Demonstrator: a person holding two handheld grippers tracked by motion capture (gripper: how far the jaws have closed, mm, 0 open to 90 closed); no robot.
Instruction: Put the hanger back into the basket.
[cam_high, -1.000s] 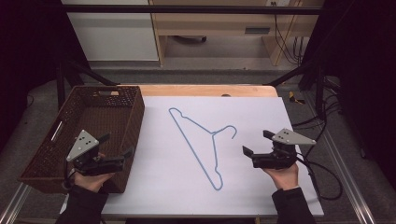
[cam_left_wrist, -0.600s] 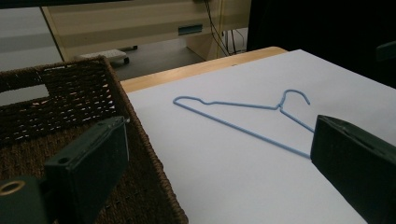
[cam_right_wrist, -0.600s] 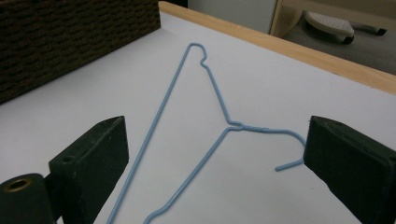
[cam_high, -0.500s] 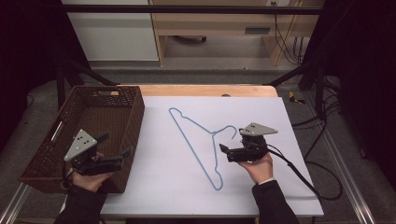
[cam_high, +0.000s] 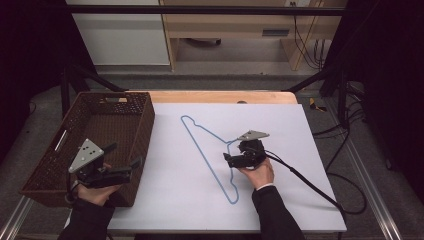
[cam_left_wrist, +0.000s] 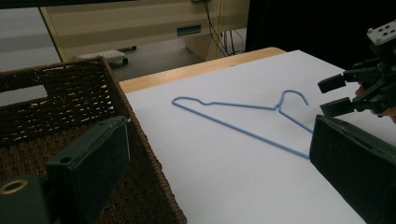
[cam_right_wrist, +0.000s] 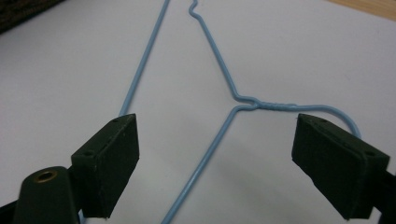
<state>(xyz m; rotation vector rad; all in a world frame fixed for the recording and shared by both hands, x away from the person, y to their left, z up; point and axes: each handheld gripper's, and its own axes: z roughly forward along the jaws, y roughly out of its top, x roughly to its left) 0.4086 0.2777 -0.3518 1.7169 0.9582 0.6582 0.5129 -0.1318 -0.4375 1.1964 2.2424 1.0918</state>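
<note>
High view: a white sheet (cam_high: 280, 200) covers the table, with a strip of bare wood showing at the far edge.

Item, blue wire hanger (cam_high: 207, 155): lies flat on the sheet near its middle, hook end toward the right gripper.

Item, brown woven basket (cam_high: 142, 130): stands at the table's left side, partly over the sheet's left edge.

Item, right gripper (cam_high: 229, 159): held in the person's right hand (cam_high: 257, 172), low over the hanger beside its twisted neck. Right gripper view: jaws spread wide, nothing between the pads, the neck and hook (cam_right_wrist: 327, 110) lying between and just beyond them.

Item, left gripper (cam_high: 134, 164): held in the left hand (cam_high: 95, 192) over the basket's near right corner. Left gripper view: jaws wide apart and empty, one over the basket, the other over the sheet.
</note>
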